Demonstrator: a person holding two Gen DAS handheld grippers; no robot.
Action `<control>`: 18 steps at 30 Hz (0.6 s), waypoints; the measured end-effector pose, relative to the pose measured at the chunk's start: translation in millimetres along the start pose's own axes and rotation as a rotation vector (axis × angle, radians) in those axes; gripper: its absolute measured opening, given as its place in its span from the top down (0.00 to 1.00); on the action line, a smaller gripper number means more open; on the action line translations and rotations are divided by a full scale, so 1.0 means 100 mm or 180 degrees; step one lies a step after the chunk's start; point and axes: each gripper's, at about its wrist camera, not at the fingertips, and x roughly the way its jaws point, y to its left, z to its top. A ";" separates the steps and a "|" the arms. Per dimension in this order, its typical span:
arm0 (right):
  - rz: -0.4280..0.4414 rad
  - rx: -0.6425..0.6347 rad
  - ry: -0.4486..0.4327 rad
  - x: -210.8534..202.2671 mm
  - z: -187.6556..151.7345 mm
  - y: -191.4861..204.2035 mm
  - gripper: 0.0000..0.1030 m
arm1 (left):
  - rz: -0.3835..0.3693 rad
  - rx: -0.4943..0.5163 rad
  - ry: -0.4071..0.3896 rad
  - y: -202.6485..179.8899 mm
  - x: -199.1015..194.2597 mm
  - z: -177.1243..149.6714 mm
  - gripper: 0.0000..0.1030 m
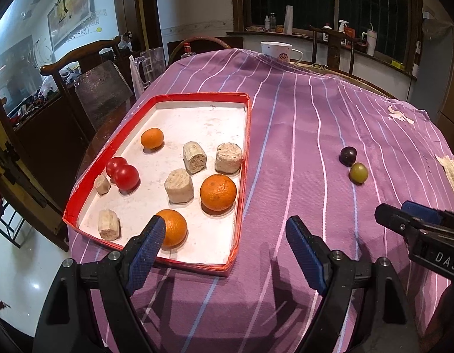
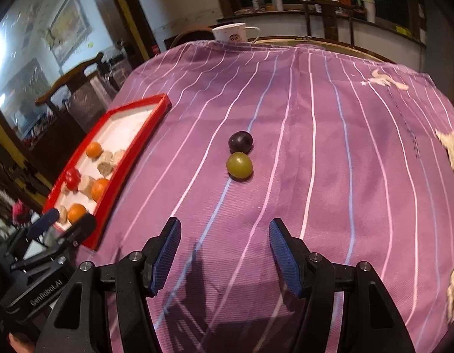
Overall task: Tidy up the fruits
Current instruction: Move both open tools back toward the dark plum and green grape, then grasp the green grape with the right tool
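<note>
A red-rimmed white tray lies on the purple striped cloth. It holds three oranges, two red tomatoes and several beige cut chunks. My left gripper is open and empty above the tray's near right corner. A dark plum and a green fruit lie touching on the cloth, right of the tray. My right gripper is open and empty, just short of the green fruit. The tray also shows in the right wrist view, at the left.
A white mug stands at the table's far edge. A beige cloth lies at the right edge. Wooden chairs stand behind the table on the left. The striped cloth lies between the tray and the beige cloth.
</note>
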 end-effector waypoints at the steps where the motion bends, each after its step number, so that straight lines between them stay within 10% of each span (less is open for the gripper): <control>1: -0.0002 -0.0034 0.0024 0.01 0.02 -0.01 0.34 | -0.0007 -0.0012 0.0002 0.01 0.01 0.00 0.19; 15: -0.0198 -0.0517 -0.0030 0.52 0.48 -0.06 0.36 | -0.0127 -0.0164 0.0049 0.09 0.07 0.03 0.19; 18: -0.0162 -0.0628 -0.0029 0.59 0.48 0.03 0.59 | -0.0171 -0.0155 0.0062 0.06 0.08 0.04 0.19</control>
